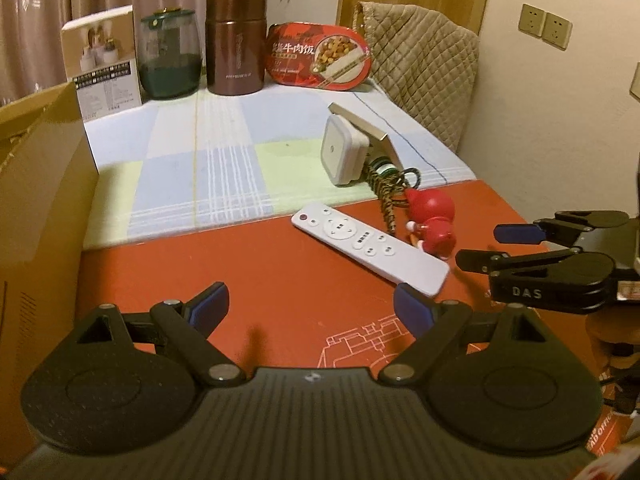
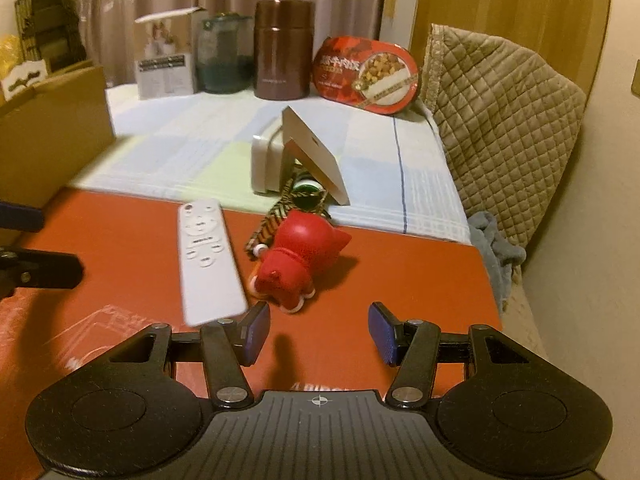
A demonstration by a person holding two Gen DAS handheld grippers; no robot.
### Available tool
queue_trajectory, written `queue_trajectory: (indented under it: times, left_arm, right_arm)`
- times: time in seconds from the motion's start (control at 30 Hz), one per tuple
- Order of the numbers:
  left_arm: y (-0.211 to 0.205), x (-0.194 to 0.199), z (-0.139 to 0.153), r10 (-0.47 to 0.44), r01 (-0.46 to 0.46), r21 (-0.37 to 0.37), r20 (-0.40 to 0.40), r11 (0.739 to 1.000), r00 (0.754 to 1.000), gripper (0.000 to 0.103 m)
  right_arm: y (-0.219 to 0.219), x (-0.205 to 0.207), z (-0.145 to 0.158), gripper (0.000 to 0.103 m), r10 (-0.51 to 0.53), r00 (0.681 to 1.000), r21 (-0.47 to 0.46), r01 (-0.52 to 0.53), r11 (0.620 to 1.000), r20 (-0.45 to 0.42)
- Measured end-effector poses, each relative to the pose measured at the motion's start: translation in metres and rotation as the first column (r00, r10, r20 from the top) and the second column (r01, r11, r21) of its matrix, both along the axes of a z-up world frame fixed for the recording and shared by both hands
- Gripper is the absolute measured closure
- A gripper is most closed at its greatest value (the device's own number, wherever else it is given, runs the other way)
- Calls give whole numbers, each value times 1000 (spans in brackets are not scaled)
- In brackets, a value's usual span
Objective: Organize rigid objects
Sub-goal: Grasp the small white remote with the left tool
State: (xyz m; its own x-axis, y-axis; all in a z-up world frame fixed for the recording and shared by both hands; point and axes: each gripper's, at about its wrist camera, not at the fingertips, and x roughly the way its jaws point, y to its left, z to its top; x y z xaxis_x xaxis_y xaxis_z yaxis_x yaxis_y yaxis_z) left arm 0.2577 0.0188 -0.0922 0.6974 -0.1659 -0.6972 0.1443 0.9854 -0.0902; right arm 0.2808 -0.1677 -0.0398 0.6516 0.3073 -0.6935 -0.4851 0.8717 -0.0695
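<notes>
A white remote (image 1: 370, 247) (image 2: 208, 262) lies on the red mat (image 1: 240, 280) (image 2: 120, 240). Beside it lies a red cat figure (image 1: 434, 226) (image 2: 298, 258) with a striped cord (image 1: 386, 196) (image 2: 276, 216). Behind them a white square box (image 1: 342, 154) (image 2: 266, 162), a small dark bottle (image 1: 380, 168) (image 2: 308, 190) and a leaning beige card (image 1: 376, 130) (image 2: 314, 152) sit together. My left gripper (image 1: 312, 306) is open and empty above the mat, short of the remote. My right gripper (image 2: 318, 330) is open and empty just short of the red figure; it shows in the left wrist view (image 1: 476, 246) at the right.
At the back stand a white carton (image 1: 104, 60) (image 2: 166, 58), a green glass jar (image 1: 170, 56) (image 2: 222, 56), a brown flask (image 1: 236, 44) (image 2: 284, 50) and a red meal box (image 1: 320, 58) (image 2: 368, 76). A cardboard box (image 1: 40, 184) (image 2: 52, 128) stands left. A quilted cushion (image 1: 420, 68) (image 2: 504, 120) is right.
</notes>
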Motion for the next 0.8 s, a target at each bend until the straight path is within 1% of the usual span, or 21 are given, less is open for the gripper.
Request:
queue_trajectory:
  times: [0.1,0.2,0.27,0.33,0.53,0.63,0.7,0.73,0.77,0.8]
  left_arm:
    - [3,5,-5,3,-3,-11,-7,1000,1000,16]
    - [3,10,-8,6,-6,-24,-12,1000,1000,16]
    - [2,12,-10,4,-4,-35,-13,999,1000,16]
    - [-2,16,-12,1,-1,-45,-19,999,1000,16]
    - [-25,36,-18,-18,14,-112,-30,994,999,16]
    - [-40,48,-24,-22,18,-118,-40,993,999,16]
    - [-50,55,-30,-29,24,-104,-48,994,998,17]
    - [-56,59,-33,-32,28,-80,-58,996,998,20]
    - [-59,61,-37,-34,31,-55,-63,998,997,28]
    - [-62,62,-40,-34,32,-27,-66,999,997,33]
  right_arm:
    - [6,5,-7,51,23,1000,3,-22,1000,-17]
    - [7,-5,-5,51,127,992,49,-127,991,2]
    - [5,-8,-4,50,119,993,43,-120,992,24]
    - [-1,-6,-4,49,100,995,54,-101,993,20]
    - [-13,0,-1,38,70,997,39,-71,997,27]
    - [-23,-1,1,34,50,998,41,-51,998,36]
    - [-29,-1,2,33,40,998,39,-42,998,39]
    - [-31,-1,3,33,37,999,37,-39,999,39]
    - [-34,0,3,33,32,999,35,-33,999,39]
    - [-36,0,3,33,28,999,36,-30,999,37]
